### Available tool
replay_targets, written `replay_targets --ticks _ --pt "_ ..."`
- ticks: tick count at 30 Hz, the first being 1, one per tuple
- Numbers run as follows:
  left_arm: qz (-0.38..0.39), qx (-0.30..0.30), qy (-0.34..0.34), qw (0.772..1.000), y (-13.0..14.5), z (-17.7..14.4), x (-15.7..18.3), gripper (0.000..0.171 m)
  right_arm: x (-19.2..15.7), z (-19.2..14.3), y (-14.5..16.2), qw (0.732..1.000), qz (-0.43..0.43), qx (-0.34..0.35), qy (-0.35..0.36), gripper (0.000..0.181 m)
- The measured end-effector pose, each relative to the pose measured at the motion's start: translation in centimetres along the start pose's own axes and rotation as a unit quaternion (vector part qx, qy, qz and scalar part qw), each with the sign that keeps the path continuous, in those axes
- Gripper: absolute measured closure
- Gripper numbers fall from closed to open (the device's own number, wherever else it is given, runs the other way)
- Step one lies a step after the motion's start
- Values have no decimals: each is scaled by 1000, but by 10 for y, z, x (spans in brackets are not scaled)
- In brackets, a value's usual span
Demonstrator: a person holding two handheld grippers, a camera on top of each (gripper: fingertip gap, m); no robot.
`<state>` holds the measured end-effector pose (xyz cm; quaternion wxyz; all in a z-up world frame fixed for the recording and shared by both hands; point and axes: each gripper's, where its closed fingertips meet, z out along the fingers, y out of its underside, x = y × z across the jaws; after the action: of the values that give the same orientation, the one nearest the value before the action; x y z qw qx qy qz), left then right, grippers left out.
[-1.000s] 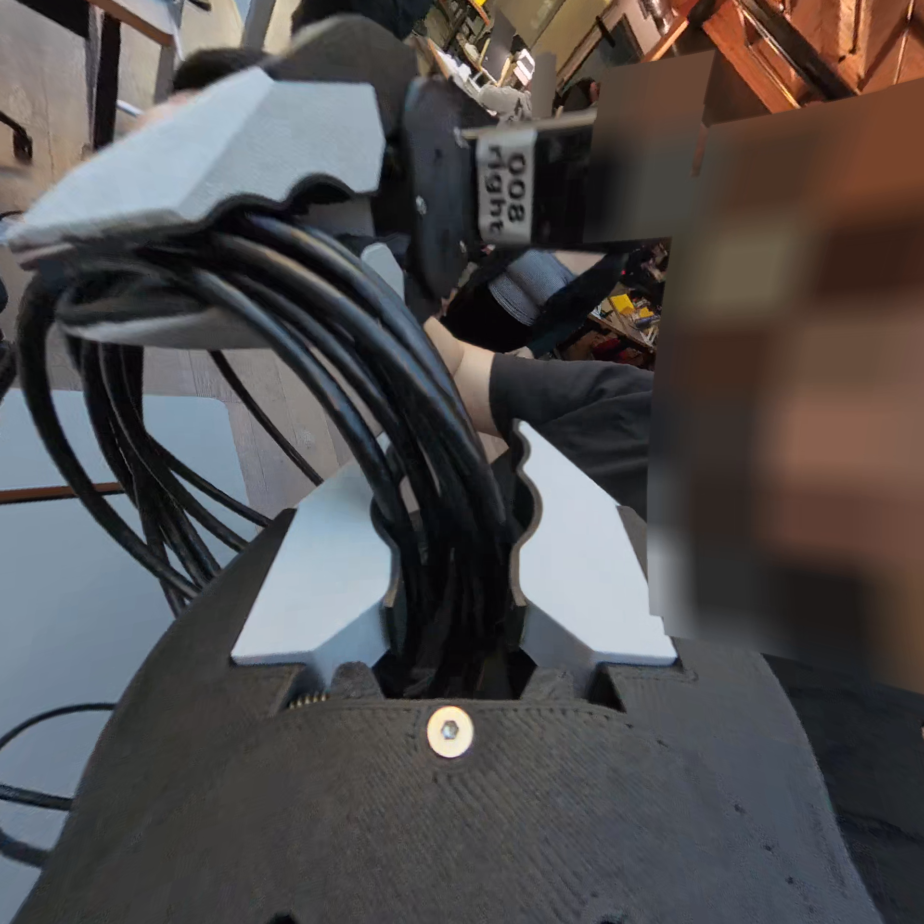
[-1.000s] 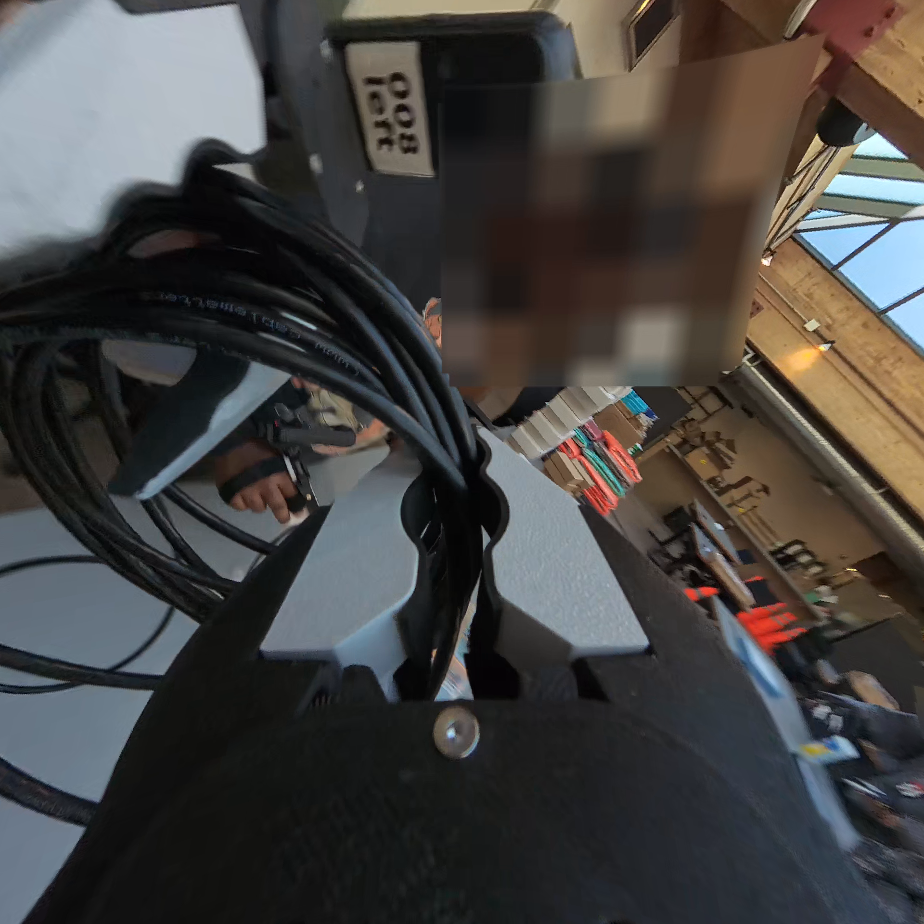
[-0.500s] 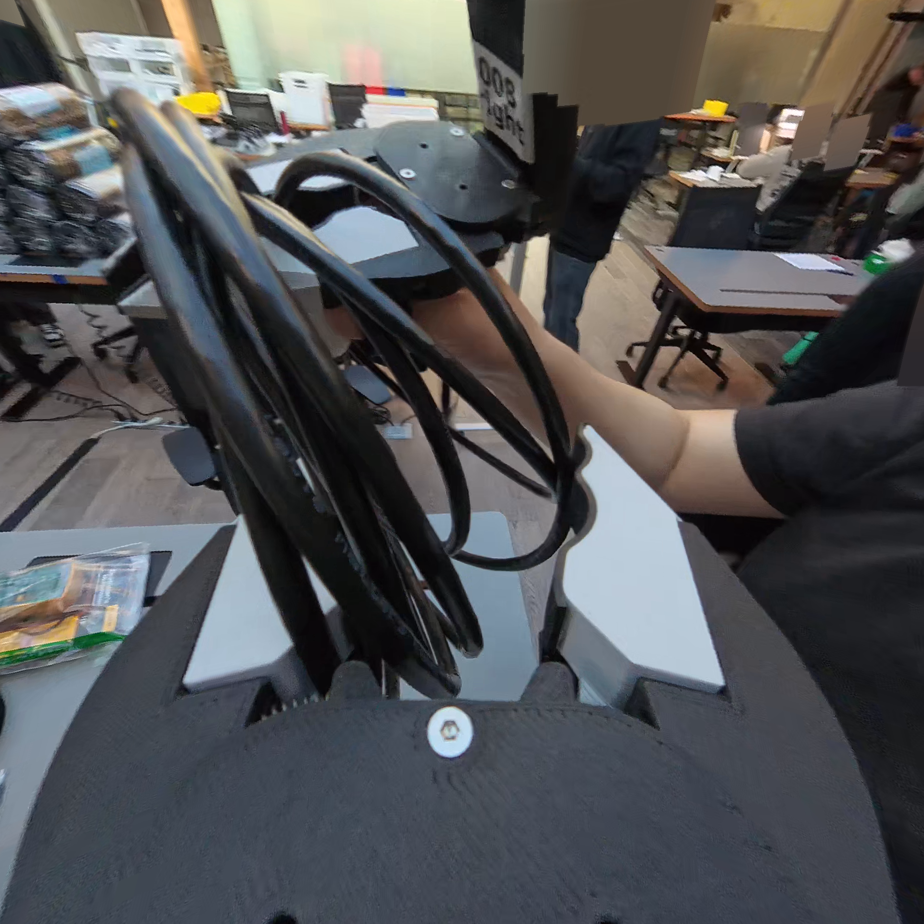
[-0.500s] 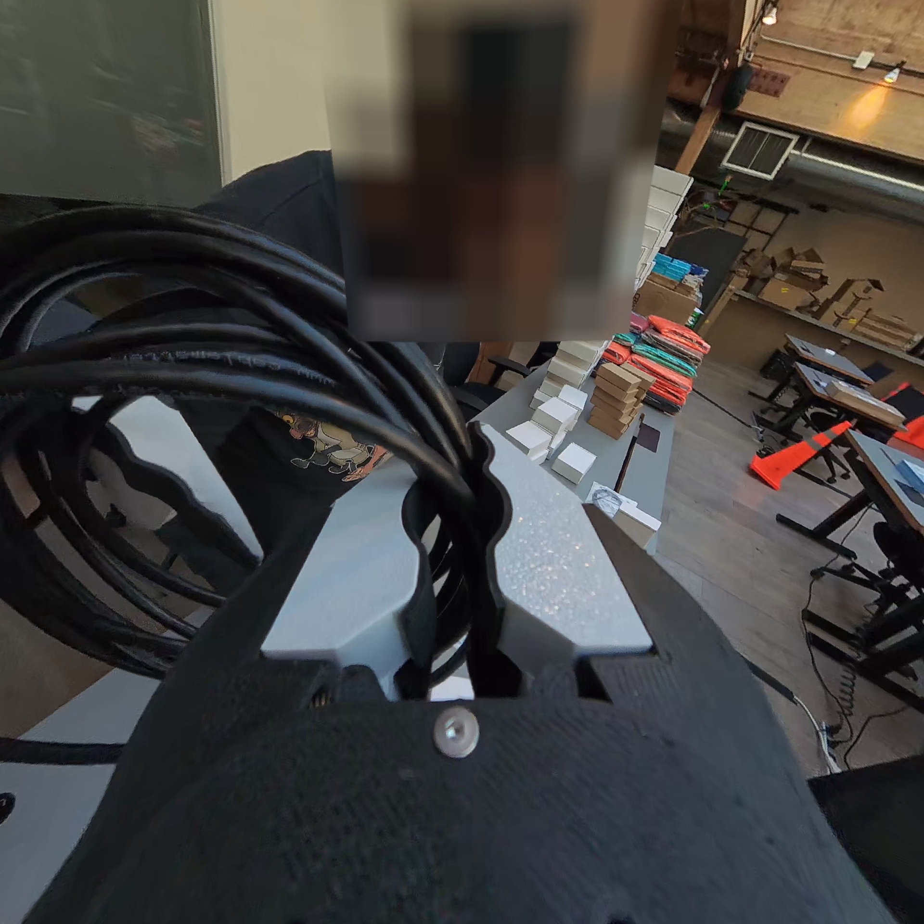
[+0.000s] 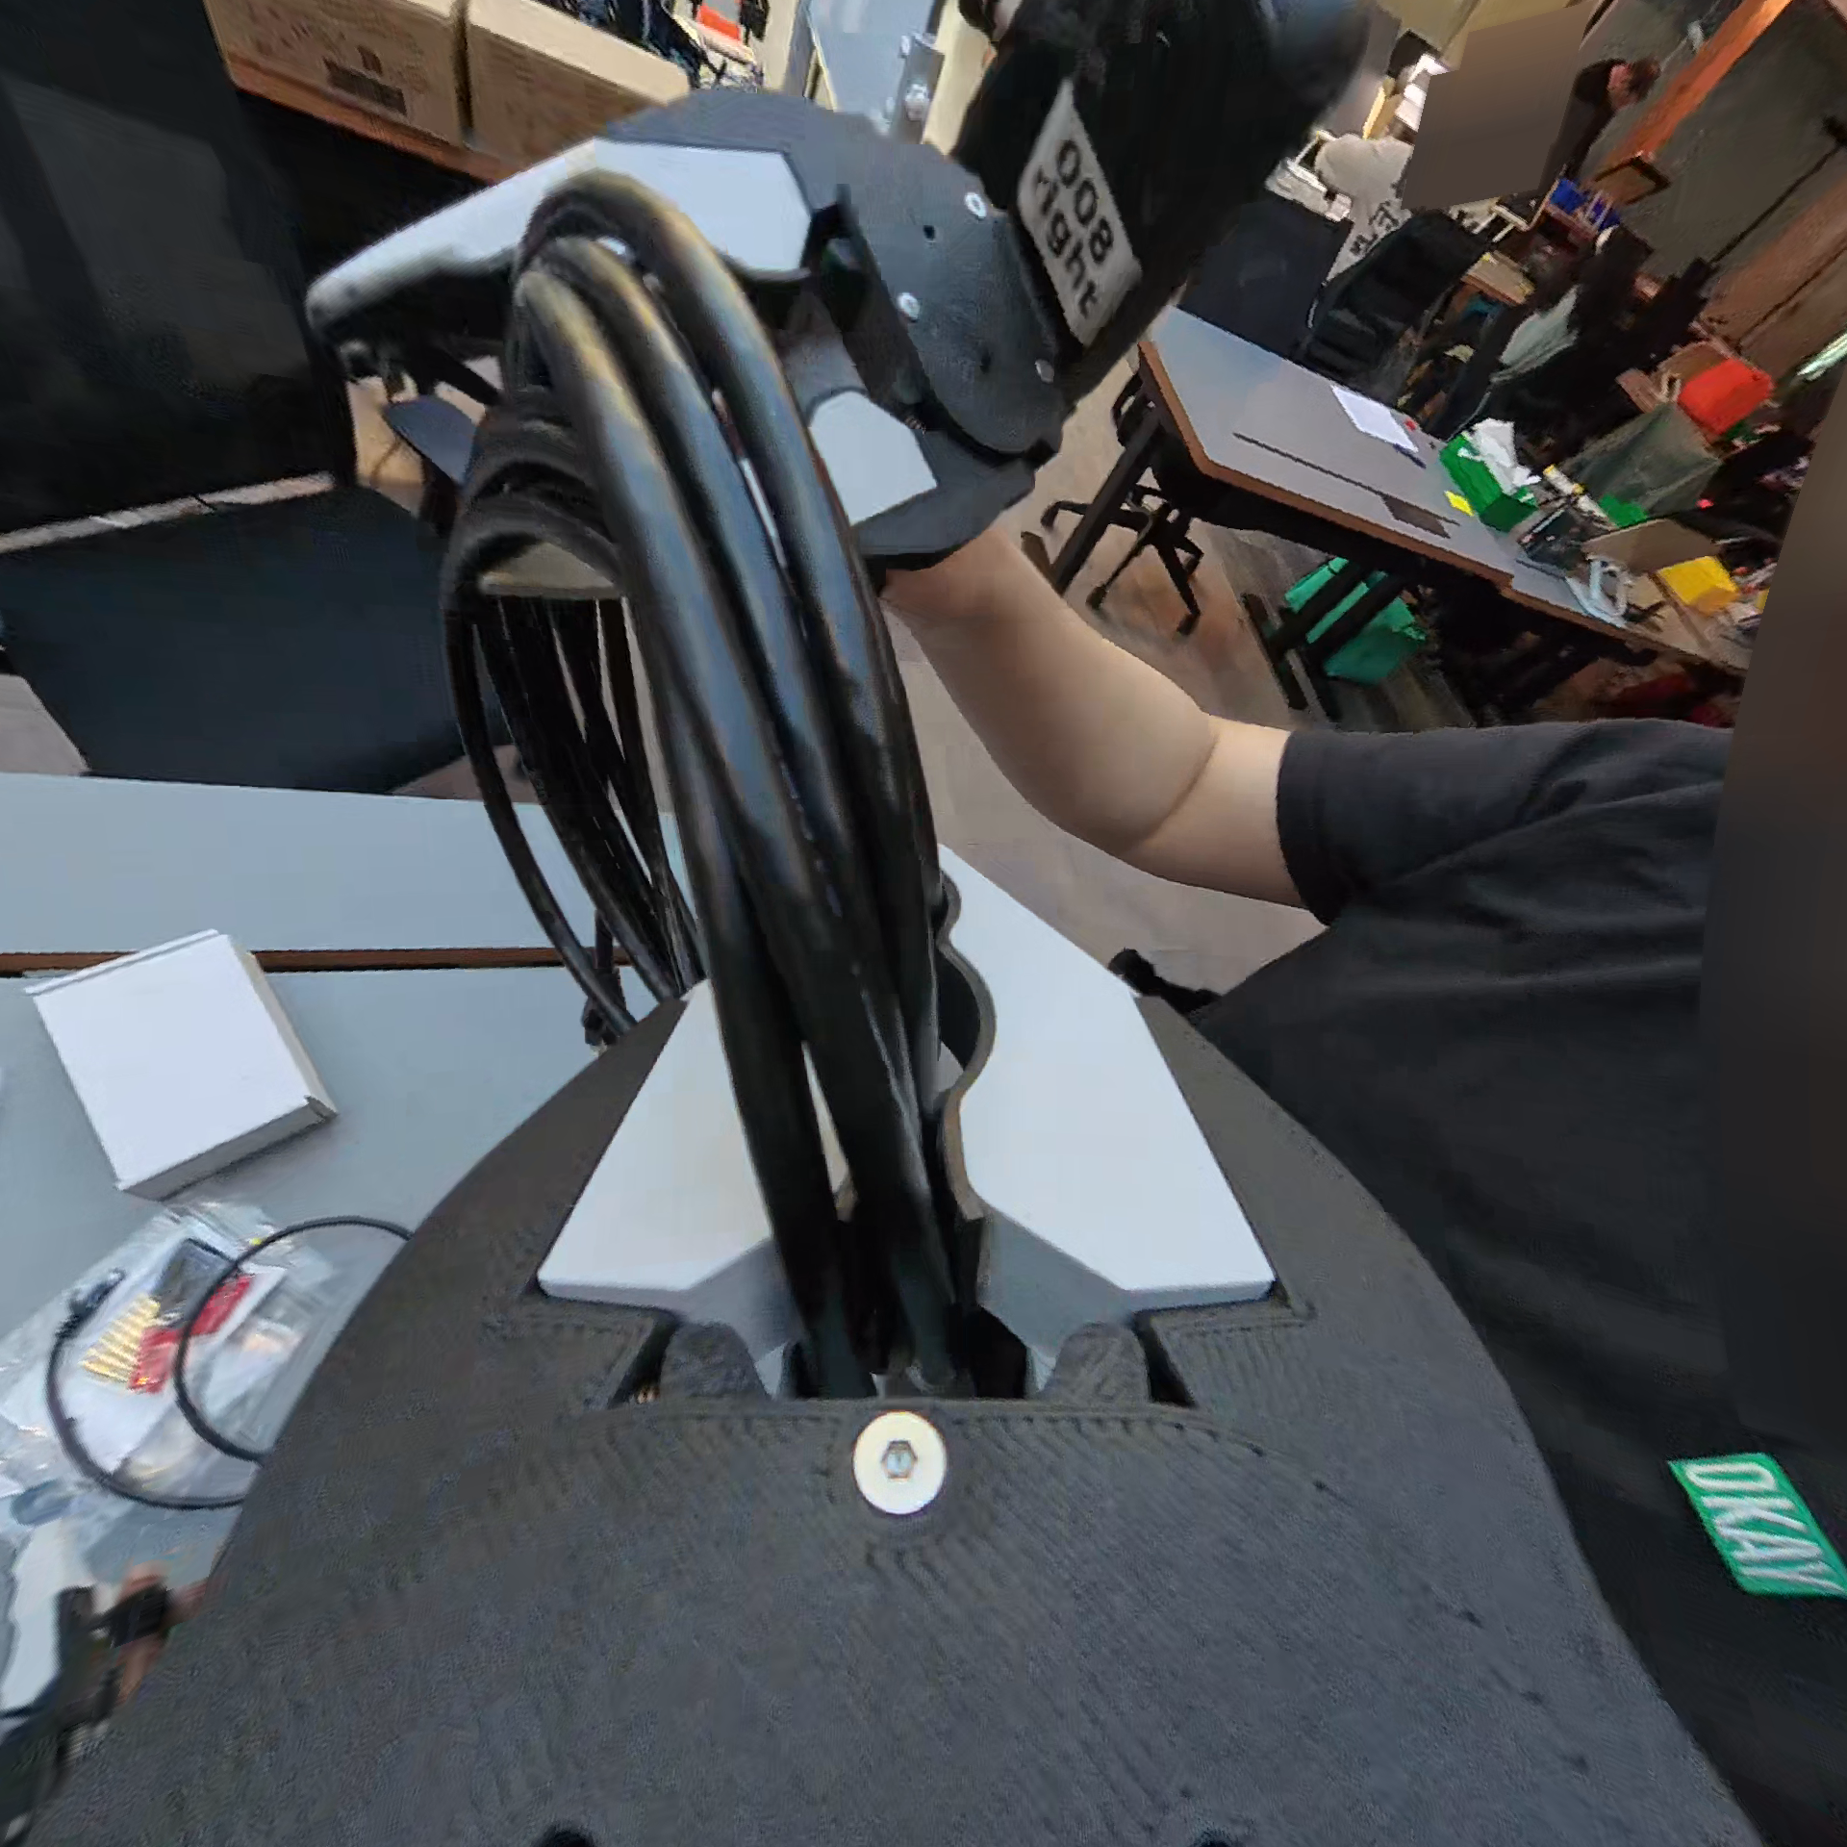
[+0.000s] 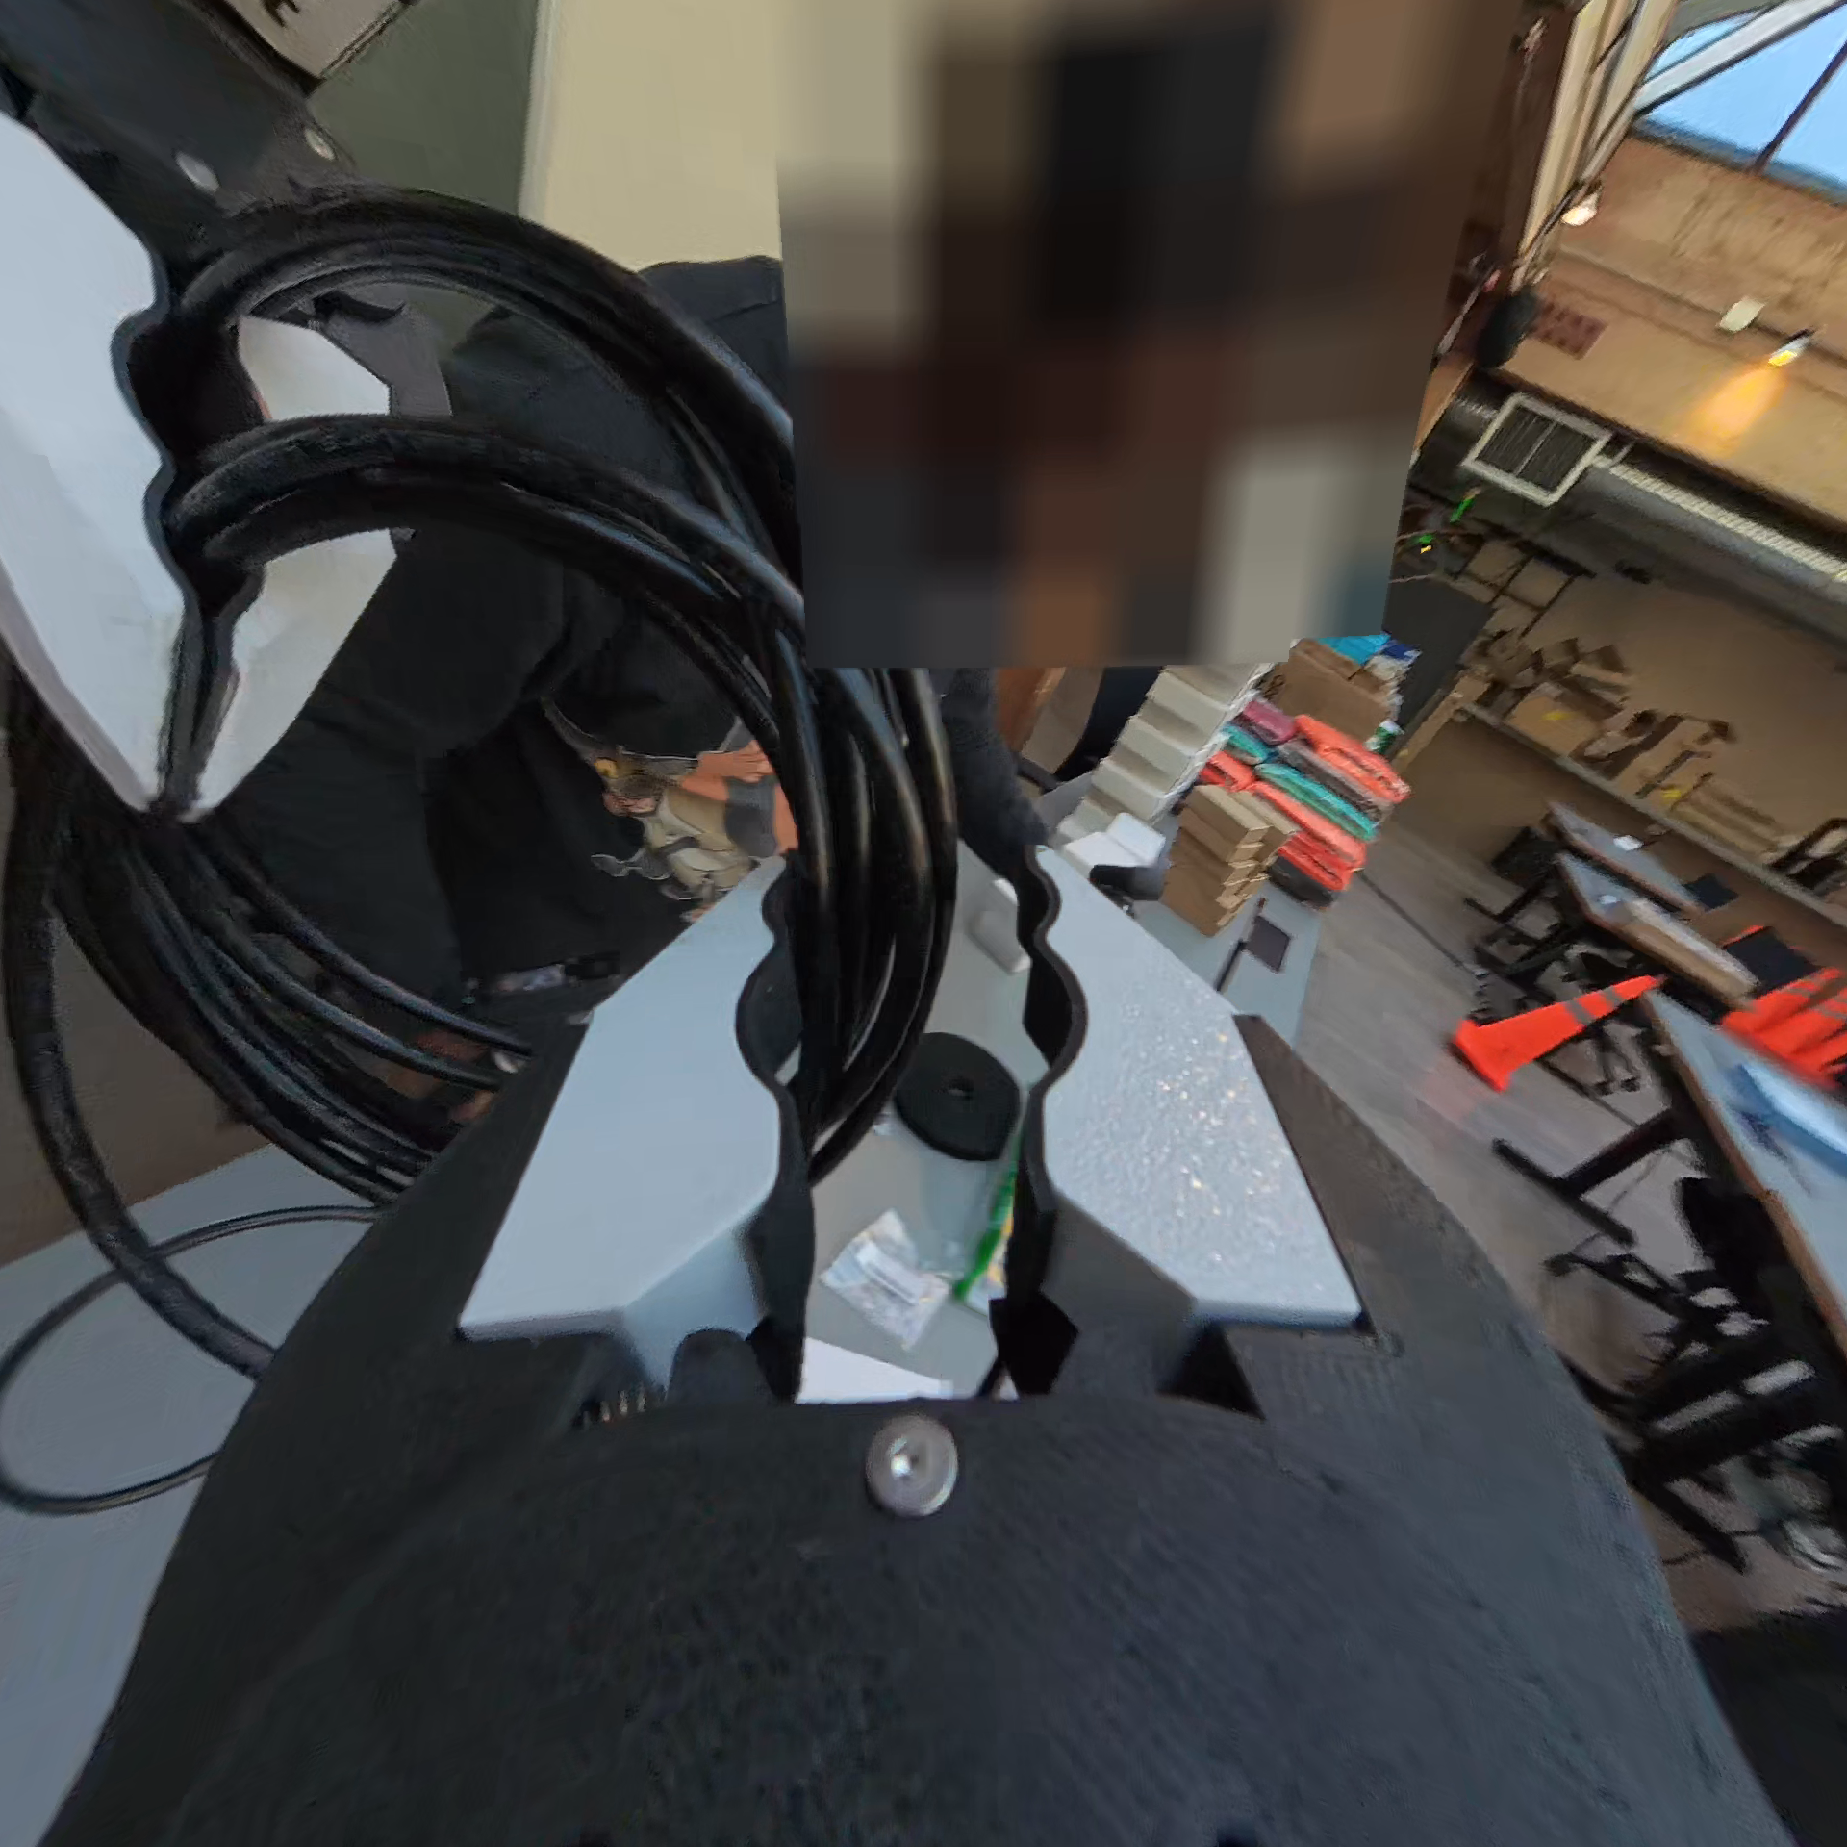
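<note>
A coil of black cable (image 5: 760, 700) hangs in the air between my two grippers. My left gripper (image 5: 830, 949) is shut on the bundle, with several strands pinched between its grey fingers (image 5: 1079, 1149). In the right wrist view it (image 6: 175, 790) shows at the upper left, clamped on the coil (image 6: 560, 480). My right gripper (image 6: 905, 870) is open; the strands pass loosely through the wide gap, close to its left finger (image 6: 640, 1149). In the left wrist view it (image 5: 430, 440) sits at the top with the coil looped through it.
A grey table (image 5: 250, 870) lies below with a white box (image 5: 180, 1059) and a clear bag of small parts (image 5: 160, 1329). A black disc (image 6: 954, 1094) and small plastic bags (image 6: 890, 1279) show under my right gripper. A person's arm (image 5: 1079, 720) reaches in from the right.
My right gripper's jaws have opened off the cable they were pinching. My left gripper, wide half a second ago, has closed on the bundle. Both views have swung.
</note>
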<state>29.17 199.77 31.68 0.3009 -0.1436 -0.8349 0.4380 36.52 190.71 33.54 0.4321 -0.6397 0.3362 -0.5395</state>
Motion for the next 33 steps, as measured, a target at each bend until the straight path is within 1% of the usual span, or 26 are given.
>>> replay_targets --ticks 2,4,5,6,7,8,9,10,11,12,14,15,16,18,20,22,23,25,26,27,29,31,32,33 --pt "-42 5 22 999 -3 -1 -3 171 11 -19 -7 996 -52 12 70 130" --pt "-83 20 42 995 -6 -3 -6 171 11 -46 -19 989 -84 34 119 130" --pt "-100 30 50 993 -9 -4 -8 171 0 -60 -26 987 -97 53 115 134" --pt "-117 41 55 991 -11 -4 -11 171 -23 -68 -32 989 -100 77 78 139" --pt "-130 50 59 989 -13 -4 -13 171 -55 -71 -34 991 -89 97 9 138" --pt "-140 53 62 987 -14 -3 -15 171 -85 -69 -30 990 -69 104 -59 134" --pt "-148 54 63 985 -15 -1 -17 171 -105 -59 -19 990 -55 89 -96 116" --pt "-157 54 65 984 -17 2 -18 171 -121 -44 -2 990 -57 57 -118 101" --pt "-167 55 68 982 -19 6 -19 171 -132 -27 14 989 -61 31 -129 95" --pt "-178 58 72 980 -22 10 -20 171 -137 -12 24 990 -59 19 -126 96" --pt "-202 71 77 974 -29 19 -23 171 -149 10 22 991 -1 30 -131 96" --pt "-214 80 75 971 -33 23 -26 171 -151 18 19 991 35 30 -126 98" --pt "-225 89 69 968 -37 27 -30 171 -148 25 16 993 63 25 -101 100" --pt "-240 91 49 965 -40 35 -39 171 -134 35 22 994 99 -8 -32 116" --pt "-255 95 29 962 -41 40 -47 171 -122 37 27 991 134 -23 15 132" --pt "-270 105 14 957 -42 44 -53 171 -118 38 29 985 168 -25 24 141" --pt "-277 110 9 955 -42 45 -56 171 -118 39 31 984 174 -31 16 149" --pt "-290 108 3 951 -39 48 -60 171 -126 39 36 980 190 -51 -34 164" --pt "-294 99 3 951 -36 50 -62 171 -130 37 37 976 203 -53 -60 170" --pt "-298 88 13 950 -33 52 -61 166 -134 33 37 971 218 -54 -85 176" --pt "-303 65 65 948 -29 56 -52 146 -139 24 37 959 246 -57 -131 177" --pt "-287 49 150 945 -28 55 -34 116 -145 10 35 938 284 -44 -192 177" --pt "-269 35 194 943 -24 52 -25 110 -147 2 34 924 309 -37 -222 177" --pt "-247 18 222 943 -16 50 -19 108 -147 -6 34 910 332 -35 -244 177"
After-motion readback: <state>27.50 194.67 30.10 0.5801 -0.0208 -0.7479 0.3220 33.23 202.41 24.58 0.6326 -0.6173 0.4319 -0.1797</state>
